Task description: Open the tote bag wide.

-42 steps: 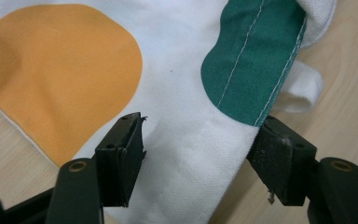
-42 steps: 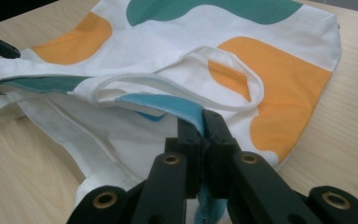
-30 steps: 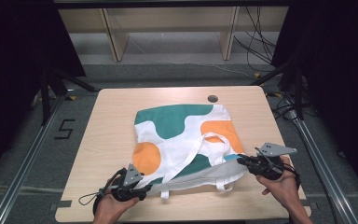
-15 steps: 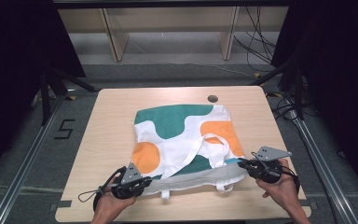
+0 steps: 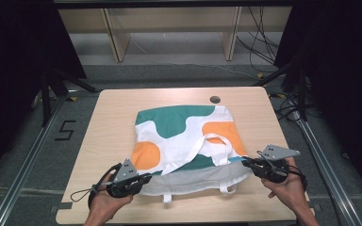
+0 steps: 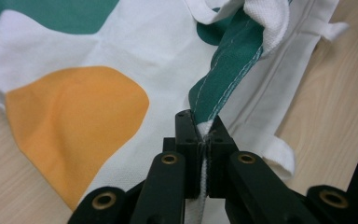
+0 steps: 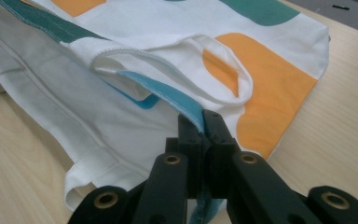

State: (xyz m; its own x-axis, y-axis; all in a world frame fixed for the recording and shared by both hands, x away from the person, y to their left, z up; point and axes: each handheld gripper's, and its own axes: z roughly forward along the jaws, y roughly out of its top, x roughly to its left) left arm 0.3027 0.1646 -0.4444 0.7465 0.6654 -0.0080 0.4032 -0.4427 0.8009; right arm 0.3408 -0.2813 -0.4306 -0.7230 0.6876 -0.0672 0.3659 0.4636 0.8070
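Observation:
A white tote bag with green and orange patches lies flat on the wooden table, its opening toward me. My left gripper is at the bag's near-left corner, shut on the green-trimmed upper rim, which it holds slightly off the table. In the left gripper view the jaws pinch white and green fabric. My right gripper is shut on the blue-trimmed rim at the near-right corner. One white handle rests on top of the bag, and the lower handle's ends stick out from the near edge.
A dark round hole sits in the table's far edge. Wooden shelving stands behind the table. Metal rails run along both sides, and cables lie on the floor at the far right. A "5" mark is on the floor at left.
My left gripper has closed on the bag's near-left rim and risen a little, lifting that edge. The right gripper has stayed in place, still gripping the rim.

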